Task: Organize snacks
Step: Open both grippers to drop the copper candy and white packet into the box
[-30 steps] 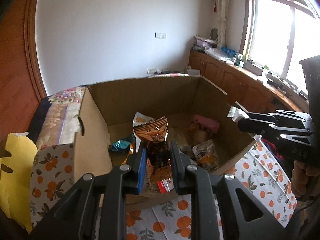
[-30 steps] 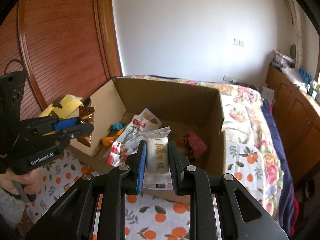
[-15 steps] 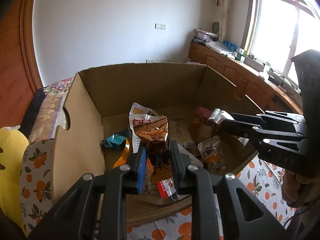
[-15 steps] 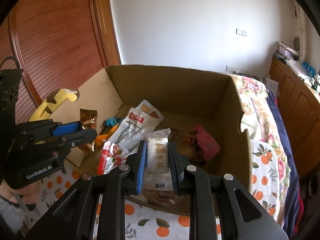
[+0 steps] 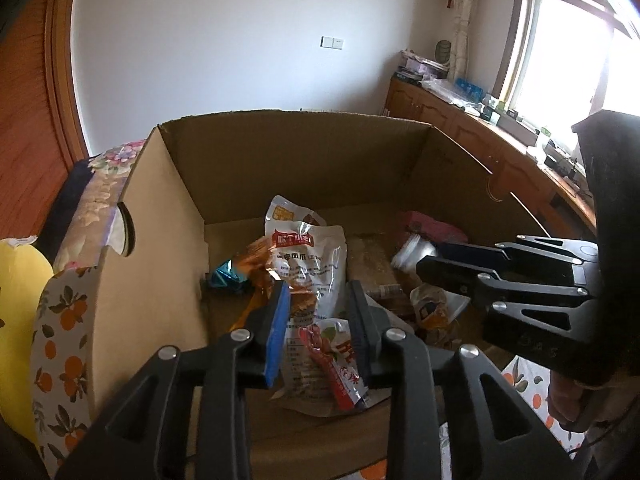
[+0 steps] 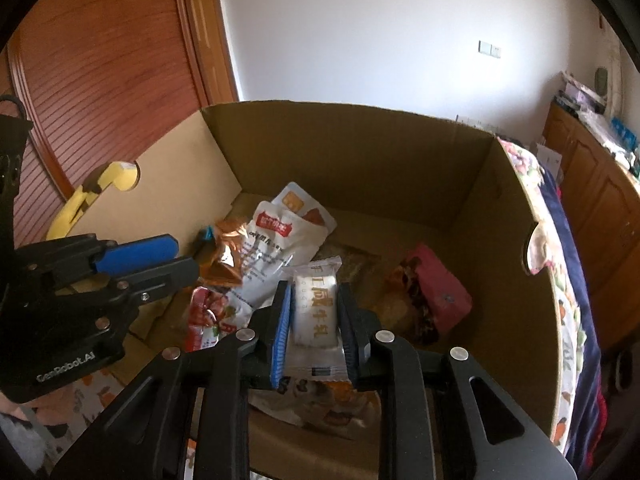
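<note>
Both hand-held grippers hang over the open cardboard box (image 5: 152,264), tilted down into it. The left hand-held gripper (image 5: 318,320) has just been opening its jaws; they now stand apart, and the orange-brown packet (image 5: 260,260) is no longer pinched between them. It appears just past the blue pad (image 5: 278,328), its lower part hidden behind it and blurred, above the pile of snacks on the box floor. Under those jaws lie a white pouch (image 5: 312,256) with a red label and a red-and-white packet (image 5: 340,364); a teal wrapper (image 5: 224,278) sits by the left wall and a pink packet (image 5: 432,228) toward the far right. The right hand-held gripper (image 6: 312,320) pinches a white bar packet (image 6: 314,312) lengthwise between its pads, held above the box floor near the front edge, with the pink packet (image 6: 444,296) to its right. The box stands on a cloth (image 5: 52,344) printed with oranges.
</note>
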The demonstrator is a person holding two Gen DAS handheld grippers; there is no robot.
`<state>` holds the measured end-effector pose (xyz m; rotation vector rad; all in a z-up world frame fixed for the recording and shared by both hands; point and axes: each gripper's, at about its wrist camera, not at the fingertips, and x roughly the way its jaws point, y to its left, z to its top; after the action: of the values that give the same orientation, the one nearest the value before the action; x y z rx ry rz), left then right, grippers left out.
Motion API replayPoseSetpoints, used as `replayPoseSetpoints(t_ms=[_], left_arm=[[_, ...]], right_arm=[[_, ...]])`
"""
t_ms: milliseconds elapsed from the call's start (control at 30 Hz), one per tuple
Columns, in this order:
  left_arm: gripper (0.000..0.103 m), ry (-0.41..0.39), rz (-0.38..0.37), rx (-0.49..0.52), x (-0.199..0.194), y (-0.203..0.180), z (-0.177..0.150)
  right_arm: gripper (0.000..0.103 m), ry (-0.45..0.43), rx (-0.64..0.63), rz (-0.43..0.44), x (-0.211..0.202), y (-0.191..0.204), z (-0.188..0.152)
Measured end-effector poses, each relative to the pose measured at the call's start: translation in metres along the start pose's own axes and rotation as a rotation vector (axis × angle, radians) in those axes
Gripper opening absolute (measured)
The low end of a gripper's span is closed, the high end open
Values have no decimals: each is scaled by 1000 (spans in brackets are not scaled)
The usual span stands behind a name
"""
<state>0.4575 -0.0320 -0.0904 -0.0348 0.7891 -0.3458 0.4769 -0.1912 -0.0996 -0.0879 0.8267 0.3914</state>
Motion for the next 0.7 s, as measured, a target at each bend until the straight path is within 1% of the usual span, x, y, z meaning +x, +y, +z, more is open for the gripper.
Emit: replayPoseSetpoints(t_ms=[100, 133, 200, 400, 700], left_arm=[[30, 3, 10, 1, 0, -1, 0], [30, 2, 19, 7, 0, -2, 0], [30, 1, 28, 11, -2, -2, 1], [30, -23, 46, 19, -18, -5, 8], [30, -64, 87, 36, -58, -15, 10]], right_arm=[[23, 9, 15, 10, 1, -4, 0], [28, 15, 23, 9, 2, -5, -1], [31, 18, 24, -4, 1, -6, -1], [31, 2, 16, -18, -12, -5, 0], [31, -52, 14, -12, -51, 8, -1]])
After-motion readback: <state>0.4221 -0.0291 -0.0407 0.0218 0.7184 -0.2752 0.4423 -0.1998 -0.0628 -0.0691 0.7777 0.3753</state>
